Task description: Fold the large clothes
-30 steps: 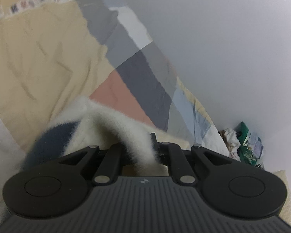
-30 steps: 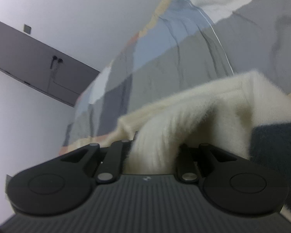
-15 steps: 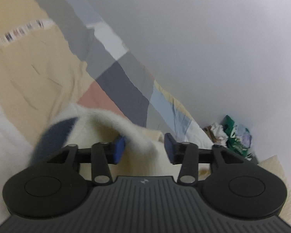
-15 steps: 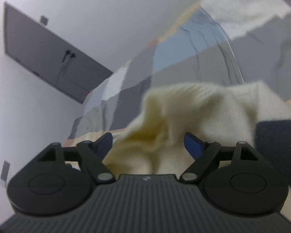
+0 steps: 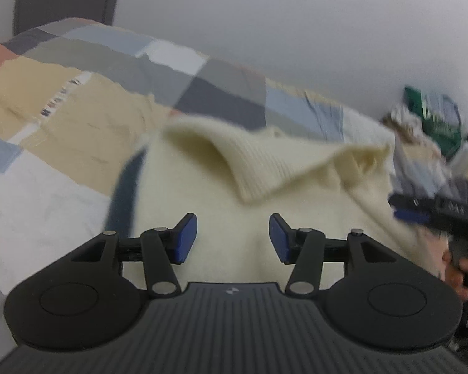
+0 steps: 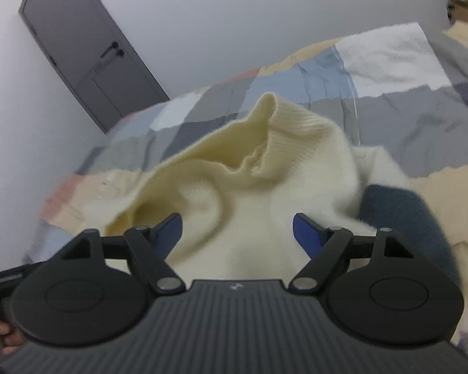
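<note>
Lying on the bed (image 5: 62, 187) is one cream sweater (image 5: 265, 193) with a dark navy panel (image 6: 399, 218) down one side, its ribbed hem bunched up and standing in a loose fold over the patchwork cover of grey, blue, beige, white and salmon squares. Two grippers hover above it. The left gripper (image 5: 233, 238) has just been opening; its blue pads (image 5: 185, 238) stand moderately apart over the knit, clear of it. The right gripper (image 6: 237, 233) stands wider, its jaws having eased in a little after springing apart, with the sweater below the gap but not pinched. One grey door (image 6: 87, 62) with a dark handle shows at the far wall. One heap of mixed clothes (image 5: 427, 127) sits beyond the bed's far corner. One strip of print runs across the beige patch, too blurred to read.
</note>
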Available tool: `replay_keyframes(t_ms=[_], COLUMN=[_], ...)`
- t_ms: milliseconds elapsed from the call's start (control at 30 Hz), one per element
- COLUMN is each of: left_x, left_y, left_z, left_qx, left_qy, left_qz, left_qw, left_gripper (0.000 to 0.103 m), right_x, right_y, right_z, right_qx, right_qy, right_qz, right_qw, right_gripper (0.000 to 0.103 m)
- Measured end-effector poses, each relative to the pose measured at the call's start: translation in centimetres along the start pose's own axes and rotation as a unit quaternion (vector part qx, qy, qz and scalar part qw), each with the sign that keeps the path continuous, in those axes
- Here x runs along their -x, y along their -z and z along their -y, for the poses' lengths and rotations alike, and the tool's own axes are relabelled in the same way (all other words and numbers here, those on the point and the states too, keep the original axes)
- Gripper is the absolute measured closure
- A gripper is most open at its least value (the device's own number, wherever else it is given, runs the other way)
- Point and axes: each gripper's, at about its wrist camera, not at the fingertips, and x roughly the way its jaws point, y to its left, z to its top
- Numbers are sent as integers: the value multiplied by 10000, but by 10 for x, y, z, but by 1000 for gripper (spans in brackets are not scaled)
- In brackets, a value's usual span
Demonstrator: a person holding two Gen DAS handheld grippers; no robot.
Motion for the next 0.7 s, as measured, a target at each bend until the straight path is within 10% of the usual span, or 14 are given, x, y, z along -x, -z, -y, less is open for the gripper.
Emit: replay_keyframes(t_ms=[333, 467, 700], left_x=[-26, -28, -26], left_y=[4, 2, -2], left_z=[-16, -20, -26], left_qx=[101, 230, 427], left_qy=[-348, -372, -262], left_qz=[-391, -385, -336], left_qw=[9986, 9983, 9982], left_gripper=[46, 47, 47], right_x=[-36, -36, -31], right_y=[29, 26, 13], right_z=[-16, -7, 27], right_qx=[1642, 1463, 764], right_qy=[1490, 1918, 2467], right_qz=[-257, 11, 335], right_qw=[9748, 9705, 9655], right_gripper=[30, 60, 74])
